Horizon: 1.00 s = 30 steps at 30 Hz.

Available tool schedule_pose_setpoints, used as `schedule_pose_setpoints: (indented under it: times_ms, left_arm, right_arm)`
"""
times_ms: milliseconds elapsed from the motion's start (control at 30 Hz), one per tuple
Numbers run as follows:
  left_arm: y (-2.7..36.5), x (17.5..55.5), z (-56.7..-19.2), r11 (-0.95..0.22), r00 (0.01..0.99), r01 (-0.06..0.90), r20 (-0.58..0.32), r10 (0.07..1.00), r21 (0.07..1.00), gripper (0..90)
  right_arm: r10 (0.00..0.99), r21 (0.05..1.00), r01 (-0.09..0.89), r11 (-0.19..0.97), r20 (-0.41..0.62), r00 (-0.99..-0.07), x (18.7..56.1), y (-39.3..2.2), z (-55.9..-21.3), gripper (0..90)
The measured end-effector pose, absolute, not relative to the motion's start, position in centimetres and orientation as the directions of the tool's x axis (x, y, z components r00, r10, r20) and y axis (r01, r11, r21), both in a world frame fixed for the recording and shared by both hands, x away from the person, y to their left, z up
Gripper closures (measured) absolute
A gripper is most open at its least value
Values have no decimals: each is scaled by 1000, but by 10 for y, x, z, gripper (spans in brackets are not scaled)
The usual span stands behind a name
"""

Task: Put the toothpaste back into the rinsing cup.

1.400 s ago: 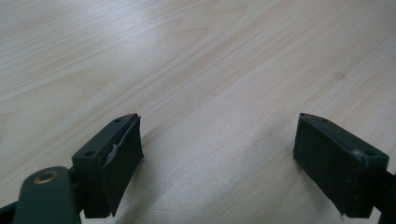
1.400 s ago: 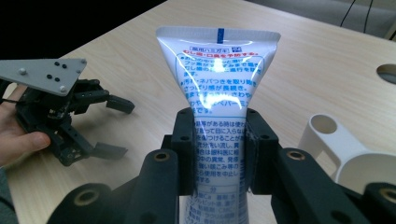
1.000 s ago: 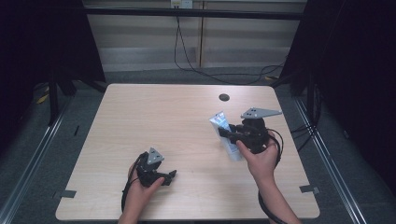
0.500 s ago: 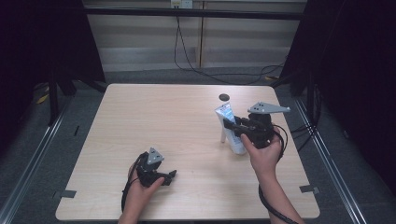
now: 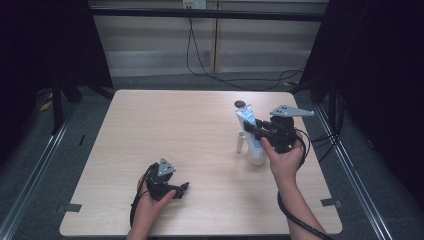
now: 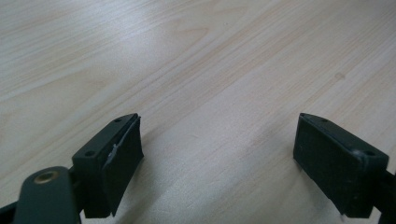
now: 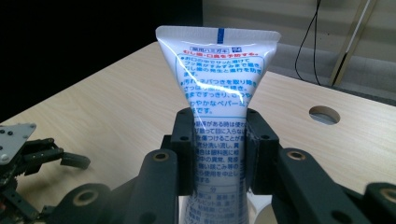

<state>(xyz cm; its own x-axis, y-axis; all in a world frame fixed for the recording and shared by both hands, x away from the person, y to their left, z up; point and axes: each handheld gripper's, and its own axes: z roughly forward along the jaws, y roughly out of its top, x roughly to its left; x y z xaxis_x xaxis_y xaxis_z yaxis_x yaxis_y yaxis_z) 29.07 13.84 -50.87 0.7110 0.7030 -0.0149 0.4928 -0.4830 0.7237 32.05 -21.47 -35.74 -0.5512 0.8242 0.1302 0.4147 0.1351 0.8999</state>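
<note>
White tube upright, cap down on table | right gripper clamped on its middle, crimped end above, steadying it to stand | left gripper wide open, empty, idle.

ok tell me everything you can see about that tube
A white plastic squeeze tube, printed with blue and red text, its flat crimped end on top with a short blue mark. It stands upright, cap end down on the wooden table near its right edge. The right tool is clamped around its middle.
</note>
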Motion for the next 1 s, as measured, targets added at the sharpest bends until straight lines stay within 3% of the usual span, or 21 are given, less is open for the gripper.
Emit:
schedule_pose_setpoints:
  times_ms: [1000]
  left_arm:
    - [138,290,-509,-486,710,493,-11,704,721,156]
  right_arm:
    - [873,898,431,89,138,-468,355,-228,-367,693]
